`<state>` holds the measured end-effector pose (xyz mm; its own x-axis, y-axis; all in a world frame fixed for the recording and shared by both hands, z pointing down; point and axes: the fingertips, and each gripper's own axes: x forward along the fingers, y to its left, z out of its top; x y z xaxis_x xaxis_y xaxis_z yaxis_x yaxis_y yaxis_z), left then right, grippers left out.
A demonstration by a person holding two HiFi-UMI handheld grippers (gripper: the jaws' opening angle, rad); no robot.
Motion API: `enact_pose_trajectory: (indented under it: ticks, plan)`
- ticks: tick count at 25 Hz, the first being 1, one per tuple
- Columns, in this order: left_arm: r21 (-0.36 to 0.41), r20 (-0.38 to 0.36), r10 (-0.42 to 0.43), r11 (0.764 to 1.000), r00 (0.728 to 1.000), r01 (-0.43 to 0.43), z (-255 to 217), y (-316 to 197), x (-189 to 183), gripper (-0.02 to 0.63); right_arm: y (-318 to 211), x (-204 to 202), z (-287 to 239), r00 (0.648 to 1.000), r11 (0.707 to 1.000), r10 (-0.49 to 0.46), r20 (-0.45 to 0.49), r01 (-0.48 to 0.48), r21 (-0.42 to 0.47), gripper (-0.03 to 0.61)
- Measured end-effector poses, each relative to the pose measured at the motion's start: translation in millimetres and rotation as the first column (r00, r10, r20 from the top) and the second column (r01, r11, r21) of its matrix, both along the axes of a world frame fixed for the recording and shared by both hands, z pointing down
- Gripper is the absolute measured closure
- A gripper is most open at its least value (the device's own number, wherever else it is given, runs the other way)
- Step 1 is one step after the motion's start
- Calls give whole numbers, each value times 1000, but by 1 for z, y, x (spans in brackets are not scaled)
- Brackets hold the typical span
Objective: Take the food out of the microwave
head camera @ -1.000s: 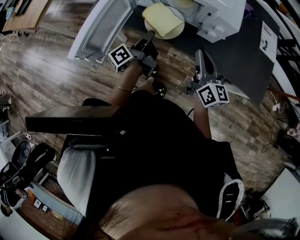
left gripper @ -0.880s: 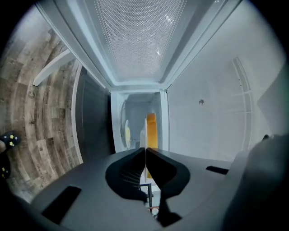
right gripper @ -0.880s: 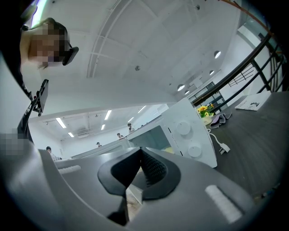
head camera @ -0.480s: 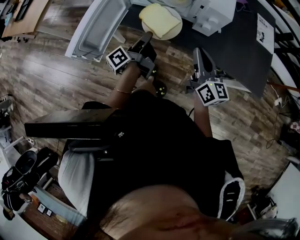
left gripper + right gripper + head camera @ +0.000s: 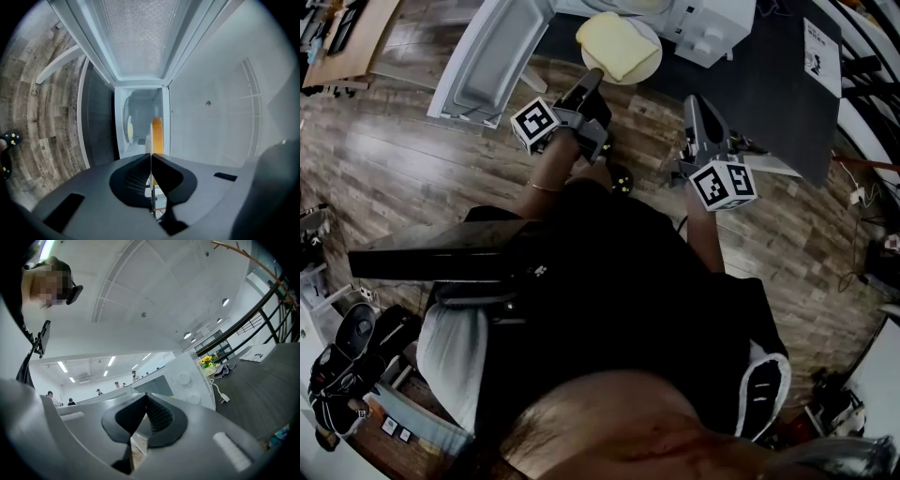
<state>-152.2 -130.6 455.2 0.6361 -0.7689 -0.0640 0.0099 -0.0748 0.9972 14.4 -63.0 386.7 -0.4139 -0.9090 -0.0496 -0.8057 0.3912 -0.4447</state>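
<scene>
**Plate at the microwave's mouth, one claw doing all the work**

Your left claw [image 5: 593,75] is pinched down on the near rim of the round white plate [image 5: 651,60]. The jaws are almost touching, with just the thin rim between them. In the left gripper view the plate shows edge-on, with the flat yellow slab of food [image 5: 617,42] lying on it. Gripping the rim makes sense: you never touch the food, and holding the claw level should stop the slab sliding off.

The plate hangs over the near edge of the dark grey table [image 5: 778,103], toward its left end, right in front of the mouth of the white microwave [image 5: 717,26]. The white microwave door [image 5: 492,52] is swung wide to the left, so nothing blocks the way out.

Your right claw [image 5: 694,101] is fully closed with nothing in it, parked by the table's near edge to the right of the plate. I'd guess it's held back so it doesn't bump anything. A one-sided rim grip can let the far side of the plate sag, so I'd go slow and set it down on the table soon.
</scene>
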Motion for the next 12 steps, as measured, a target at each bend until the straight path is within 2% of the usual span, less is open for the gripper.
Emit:
enact_pose_trajectory:
  ticks: [12]
  plan:
    - [-2,-16,52,999,999,-52,-7,5,11,601,7,8,-1,999,999,48,3,-48,0,578]
